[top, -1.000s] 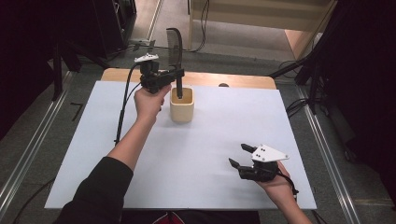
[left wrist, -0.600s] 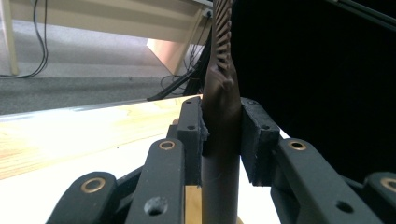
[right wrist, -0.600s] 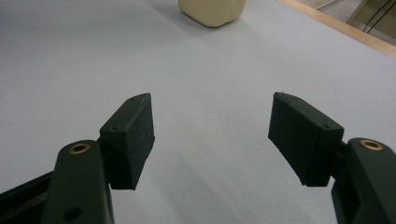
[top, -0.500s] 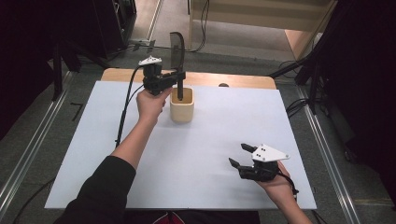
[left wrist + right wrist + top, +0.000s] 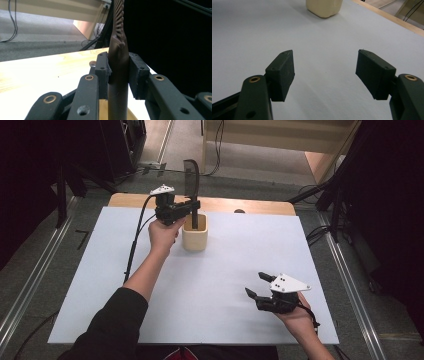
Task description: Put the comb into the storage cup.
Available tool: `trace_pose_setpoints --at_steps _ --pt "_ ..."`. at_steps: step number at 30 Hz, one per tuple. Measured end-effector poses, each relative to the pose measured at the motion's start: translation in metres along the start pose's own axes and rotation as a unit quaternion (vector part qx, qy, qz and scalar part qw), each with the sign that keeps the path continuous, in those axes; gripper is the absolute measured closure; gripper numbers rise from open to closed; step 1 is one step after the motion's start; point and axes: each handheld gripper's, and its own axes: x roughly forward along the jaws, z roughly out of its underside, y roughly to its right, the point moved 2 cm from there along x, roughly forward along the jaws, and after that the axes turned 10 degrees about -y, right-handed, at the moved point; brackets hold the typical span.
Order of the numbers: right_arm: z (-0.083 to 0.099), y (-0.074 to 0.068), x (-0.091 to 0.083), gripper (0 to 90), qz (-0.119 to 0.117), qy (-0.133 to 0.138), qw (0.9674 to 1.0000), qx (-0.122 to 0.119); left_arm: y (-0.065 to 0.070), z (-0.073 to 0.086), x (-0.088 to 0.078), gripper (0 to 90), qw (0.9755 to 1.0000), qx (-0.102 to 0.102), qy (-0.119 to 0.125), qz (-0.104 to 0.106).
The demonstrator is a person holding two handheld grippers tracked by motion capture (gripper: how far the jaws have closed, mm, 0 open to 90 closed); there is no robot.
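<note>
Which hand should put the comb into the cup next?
Probably the left. The left gripper already has its fingers clamped on the dark comb, upright with its handle in the beige cup. The right gripper hangs open and empty, far off near the table's front edge.

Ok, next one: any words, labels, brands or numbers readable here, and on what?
None. The cream holder, the dark comb clamped in the left gripper, the open right gripper and the white table sheet all carry no print that can be made out.
</note>
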Motion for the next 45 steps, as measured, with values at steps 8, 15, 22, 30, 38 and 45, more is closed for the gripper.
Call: trace_pose_setpoints --at_steps 8,15,22,30,38,45 --pt "0.0 0.0 0.0 29.3 -0.001 -0.006 1.0 0.003 -0.006 0.01 0.006 72.8 0.9999 0.001 -0.014 -0.008" --pt "0.0 0.0 0.0 29.3 0.001 -0.005 1.0 0.002 -0.009 0.017 0.009 72.8 0.9997 0.003 -0.025 -0.004" --pt "0.0 0.0 0.0 29.3 0.0 -0.006 1.0 0.003 -0.007 0.021 0.01 72.8 0.9993 0.017 -0.033 -0.005" --pt "0.001 0.0 0.001 29.3 0.0 -0.007 1.0 0.001 -0.006 0.023 0.01 72.8 0.9986 0.031 -0.041 -0.003" --pt "0.001 0.0 0.001 29.4 0.0 -0.007 1.0 0.002 -0.008 0.024 0.008 72.8 0.9982 0.038 -0.046 0.005" --pt "0.001 -0.001 0.001 29.5 -0.003 -0.007 1.0 0.004 -0.008 0.025 0.009 72.0 0.9975 0.041 -0.057 0.009"
